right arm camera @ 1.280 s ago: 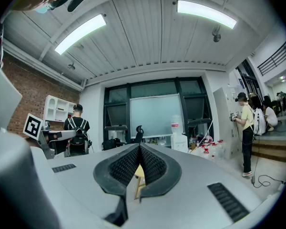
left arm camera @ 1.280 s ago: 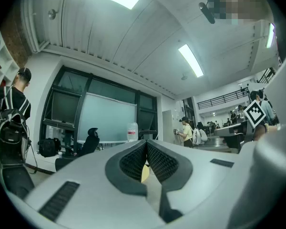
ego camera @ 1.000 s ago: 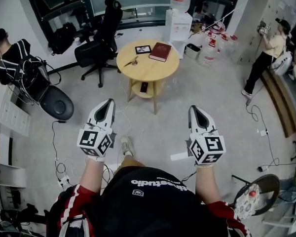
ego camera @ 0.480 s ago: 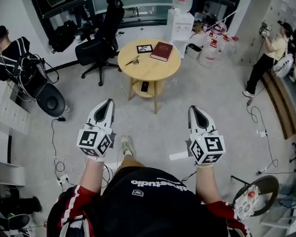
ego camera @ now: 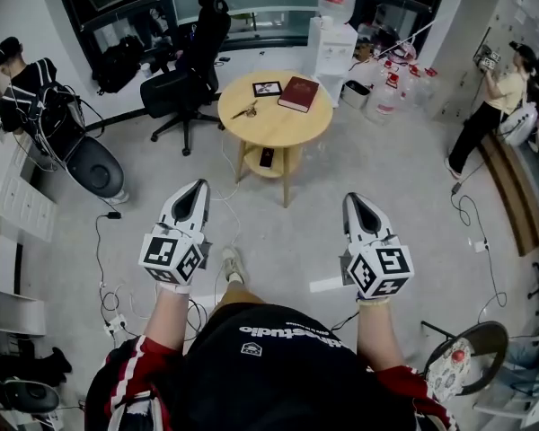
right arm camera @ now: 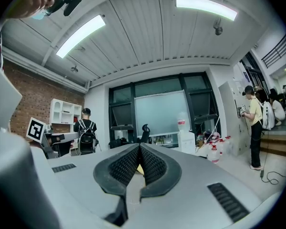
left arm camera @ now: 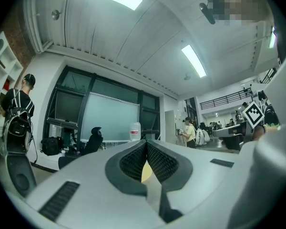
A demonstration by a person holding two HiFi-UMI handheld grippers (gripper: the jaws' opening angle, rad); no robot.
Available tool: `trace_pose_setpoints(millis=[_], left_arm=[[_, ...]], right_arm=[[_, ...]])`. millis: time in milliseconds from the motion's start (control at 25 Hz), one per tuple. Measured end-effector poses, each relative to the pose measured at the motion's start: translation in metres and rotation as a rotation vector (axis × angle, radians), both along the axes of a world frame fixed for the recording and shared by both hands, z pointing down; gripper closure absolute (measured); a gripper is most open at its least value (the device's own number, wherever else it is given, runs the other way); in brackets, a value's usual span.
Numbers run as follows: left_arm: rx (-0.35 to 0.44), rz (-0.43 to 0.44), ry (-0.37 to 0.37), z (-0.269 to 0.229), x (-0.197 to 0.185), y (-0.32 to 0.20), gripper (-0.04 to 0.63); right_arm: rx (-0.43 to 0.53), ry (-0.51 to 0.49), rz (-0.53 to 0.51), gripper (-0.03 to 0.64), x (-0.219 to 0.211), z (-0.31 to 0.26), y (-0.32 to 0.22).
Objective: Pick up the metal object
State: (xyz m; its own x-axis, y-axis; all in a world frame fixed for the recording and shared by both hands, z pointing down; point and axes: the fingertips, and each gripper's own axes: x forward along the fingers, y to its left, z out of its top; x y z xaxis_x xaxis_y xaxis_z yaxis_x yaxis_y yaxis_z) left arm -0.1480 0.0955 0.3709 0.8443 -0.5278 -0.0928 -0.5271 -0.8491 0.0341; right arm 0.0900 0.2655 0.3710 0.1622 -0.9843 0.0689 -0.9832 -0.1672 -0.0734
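The metal object [ego camera: 244,110], small and thin, lies on the left part of a round wooden table [ego camera: 278,128] across the floor, well ahead of both grippers. My left gripper [ego camera: 198,187] and right gripper [ego camera: 353,198] are held side by side at waist height, pointing toward the table. Both are shut with nothing between the jaws. In the left gripper view the left gripper [left arm camera: 145,144] has its ribbed pads pressed together, and the right gripper [right arm camera: 139,147] looks the same in the right gripper view. Neither gripper view shows the metal object.
On the table also lie a red book [ego camera: 299,93] and a small framed picture [ego camera: 267,88]; a dark item [ego camera: 265,158] sits on its lower shelf. A black office chair [ego camera: 184,70] stands to its left, a water dispenser [ego camera: 331,34] and bottles [ego camera: 395,79] behind. People stand far left [ego camera: 27,88] and far right [ego camera: 490,97]. Cables cross the floor.
The table and the room have slid slightly right and nearer in the head view as the person moves forward. Both grippers keep the same pose and stay shut.
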Motion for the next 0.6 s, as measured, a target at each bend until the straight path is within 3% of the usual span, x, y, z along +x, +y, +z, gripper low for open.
trace_pose_setpoints(millis=[600], left_arm=[[-0.008, -0.006, 0.002, -0.003, -0.002, -0.018, 0.578]], right_arm=[[-0.007, -0.005, -0.011, 0.589, 0.0, -0.001, -0.016]])
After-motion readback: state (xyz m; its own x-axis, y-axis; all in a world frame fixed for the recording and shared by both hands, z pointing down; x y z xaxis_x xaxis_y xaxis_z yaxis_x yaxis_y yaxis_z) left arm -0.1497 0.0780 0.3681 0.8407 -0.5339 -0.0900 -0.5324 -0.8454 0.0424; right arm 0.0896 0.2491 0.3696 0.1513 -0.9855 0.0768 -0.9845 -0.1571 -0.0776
